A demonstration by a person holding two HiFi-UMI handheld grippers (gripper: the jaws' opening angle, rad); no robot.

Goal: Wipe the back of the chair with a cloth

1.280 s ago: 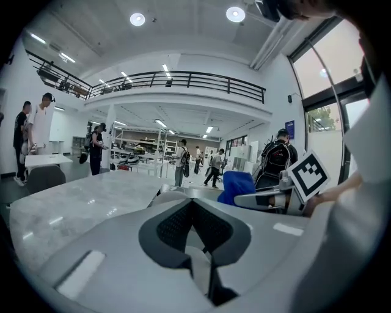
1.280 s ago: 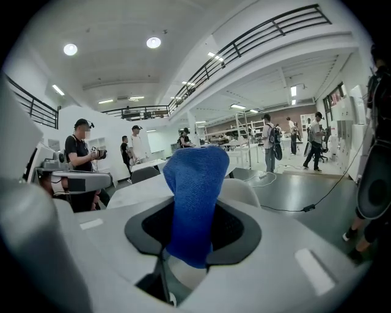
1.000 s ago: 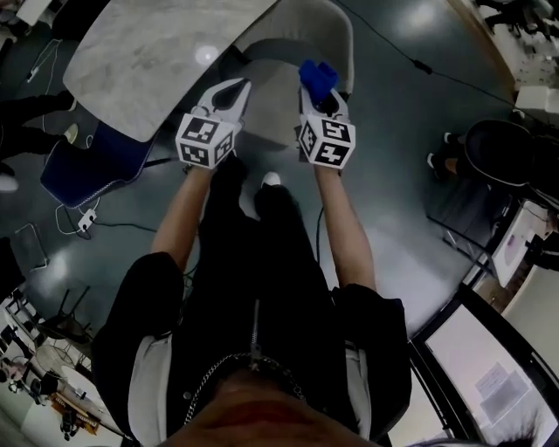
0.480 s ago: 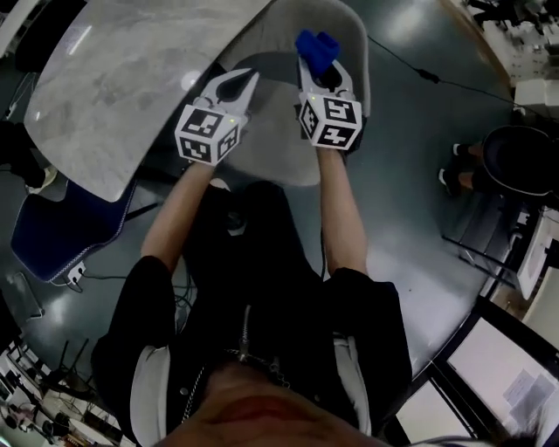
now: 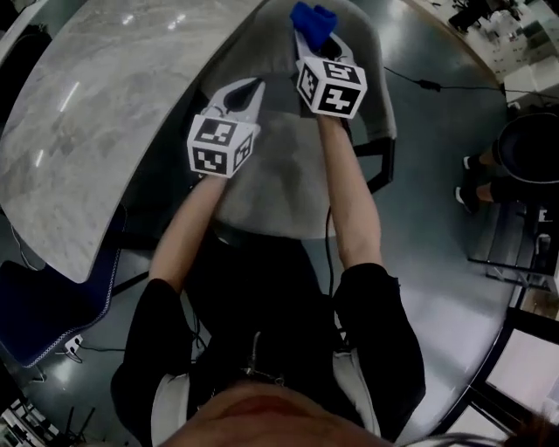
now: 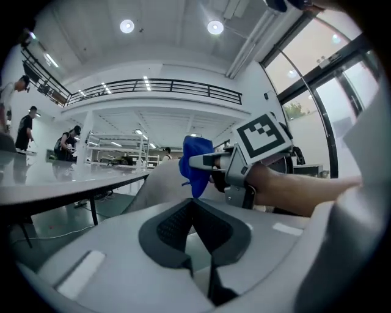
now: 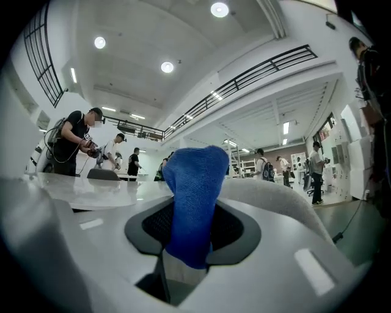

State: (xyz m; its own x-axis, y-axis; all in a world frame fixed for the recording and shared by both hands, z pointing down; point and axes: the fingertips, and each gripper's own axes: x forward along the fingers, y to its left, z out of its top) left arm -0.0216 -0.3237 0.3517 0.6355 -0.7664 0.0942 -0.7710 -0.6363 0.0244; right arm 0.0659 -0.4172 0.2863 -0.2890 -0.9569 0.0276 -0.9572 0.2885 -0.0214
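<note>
– Up at the chair back [image 5: 374, 79], where's the cloth [image 5: 313, 19]?
– Pinched in the right gripper [image 5: 311, 45], a blue tuft sticking up by the top rim; contact unclear.
– And the left gripper [image 5: 248, 87]?
– Jaws closed on nothing, over the seat [image 5: 279, 175], beside the marble table [image 5: 79, 131].

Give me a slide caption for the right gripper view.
Right gripper clamping a blue cloth, grey chair back ahead.
</note>
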